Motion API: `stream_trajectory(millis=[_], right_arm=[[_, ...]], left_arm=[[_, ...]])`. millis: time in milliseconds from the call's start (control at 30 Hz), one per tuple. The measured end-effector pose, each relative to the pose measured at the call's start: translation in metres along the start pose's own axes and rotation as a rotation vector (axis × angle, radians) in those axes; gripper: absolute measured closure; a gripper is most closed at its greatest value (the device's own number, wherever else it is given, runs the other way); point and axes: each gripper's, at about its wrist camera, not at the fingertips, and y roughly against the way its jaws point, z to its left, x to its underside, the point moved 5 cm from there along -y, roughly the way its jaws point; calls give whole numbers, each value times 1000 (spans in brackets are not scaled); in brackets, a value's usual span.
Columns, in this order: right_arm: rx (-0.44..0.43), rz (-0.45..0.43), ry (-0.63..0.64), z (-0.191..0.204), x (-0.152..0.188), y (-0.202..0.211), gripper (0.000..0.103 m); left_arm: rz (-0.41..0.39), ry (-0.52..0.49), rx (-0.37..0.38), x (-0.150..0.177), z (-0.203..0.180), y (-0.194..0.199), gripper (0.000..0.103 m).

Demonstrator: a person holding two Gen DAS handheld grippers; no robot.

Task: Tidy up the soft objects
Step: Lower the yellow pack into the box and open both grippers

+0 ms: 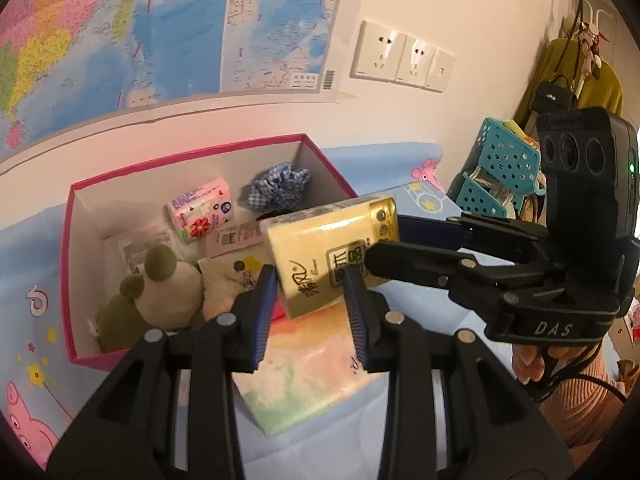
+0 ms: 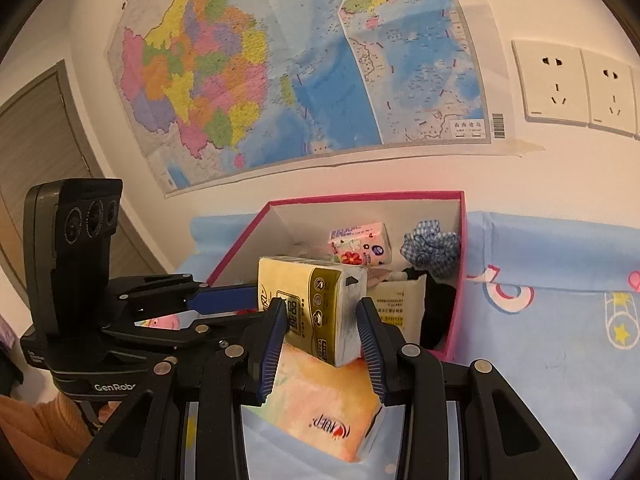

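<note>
Yellow-gold tissue pack (image 1: 332, 248) is in the air at the near rim of the pink cardboard box (image 1: 192, 156), pinched from two sides — left gripper (image 1: 310, 292) clamped on its lower end, right gripper (image 2: 322, 320) clamped across its grey end face. Below it on the blue cartoon tablecloth (image 2: 560, 320) lies a second, pastel tissue pack (image 2: 320, 400), not yet touched. Box already holds a small floral tissue packet (image 1: 200, 216), a blue gingham scrunchie (image 1: 280, 184), a green-and-beige plush toy (image 1: 160, 292) and some flat paper packs. My read: the step is carrying the pack over the rim and dropping it in. To do it well, keep both grips level so the soft pack doesn't twist, clear the pink wall, aim for the free floor in the middle of the box, then release both sides together. Left view shows the plush and a teal perforated basket (image 1: 500, 168) past the box, plus a hand (image 1: 532, 364) on the right tool; right view hides the plush but shows the pack's end face, the wall map (image 2: 280, 80) in full and a grey door (image 2: 40, 152).
</note>
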Motion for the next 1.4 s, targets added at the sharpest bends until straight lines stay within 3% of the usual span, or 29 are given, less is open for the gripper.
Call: stream_trajectory(millis=[1400], right_arm=[[18, 39, -75, -31, -21, -49, 65]], left_arm=[[53, 74, -41, -27, 33, -40, 67]])
